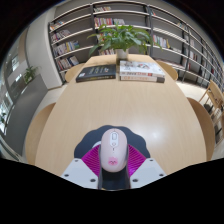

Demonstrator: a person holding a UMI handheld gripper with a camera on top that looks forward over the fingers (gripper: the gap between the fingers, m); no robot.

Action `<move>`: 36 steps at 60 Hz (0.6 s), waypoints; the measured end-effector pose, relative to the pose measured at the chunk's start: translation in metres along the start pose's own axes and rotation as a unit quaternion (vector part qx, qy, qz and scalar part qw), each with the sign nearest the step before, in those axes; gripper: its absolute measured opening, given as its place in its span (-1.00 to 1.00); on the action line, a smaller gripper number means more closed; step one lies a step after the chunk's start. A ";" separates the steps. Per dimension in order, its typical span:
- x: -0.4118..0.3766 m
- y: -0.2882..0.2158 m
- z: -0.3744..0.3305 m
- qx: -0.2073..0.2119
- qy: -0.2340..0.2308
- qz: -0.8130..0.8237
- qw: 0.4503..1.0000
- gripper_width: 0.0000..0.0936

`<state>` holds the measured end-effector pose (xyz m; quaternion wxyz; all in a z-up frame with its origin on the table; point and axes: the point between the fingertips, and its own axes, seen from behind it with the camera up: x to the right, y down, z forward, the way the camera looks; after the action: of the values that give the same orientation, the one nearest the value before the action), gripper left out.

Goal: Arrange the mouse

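Observation:
A white mouse (112,150) with a grey scroll wheel and a pink mark on its rear sits between my fingers, its nose pointing away from me. The magenta pads (93,157) lie against both of its sides, so my gripper (112,160) is shut on it. The mouse is at the near end of a light wooden round table (100,100). A dark flat shape (138,145) shows just under and to the right of the mouse; I cannot tell whether the mouse rests on it or is lifted.
At the table's far end lie a dark book (96,72) and a stack of books (141,71), with a potted plant (122,38) behind them. Bookshelves (170,25) fill the back wall. Chairs (212,100) stand to the right.

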<state>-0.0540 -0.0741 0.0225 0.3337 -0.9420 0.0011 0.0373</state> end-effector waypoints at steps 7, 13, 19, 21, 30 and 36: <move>0.002 0.035 0.016 -0.029 0.007 -0.010 0.999 -0.28; 0.001 0.037 0.018 -0.022 0.012 -0.004 1.000 -0.18; 0.002 0.037 0.017 -0.027 0.014 -0.002 1.000 -0.04; 0.002 0.038 0.018 -0.030 0.017 -0.003 0.999 -0.01; 0.002 0.033 0.010 -0.047 0.023 -0.027 0.998 0.52; -0.006 0.003 -0.019 -0.012 0.017 -0.027 0.999 0.51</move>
<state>-0.0585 -0.0883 0.0359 0.3231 -0.9461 -0.0193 0.0125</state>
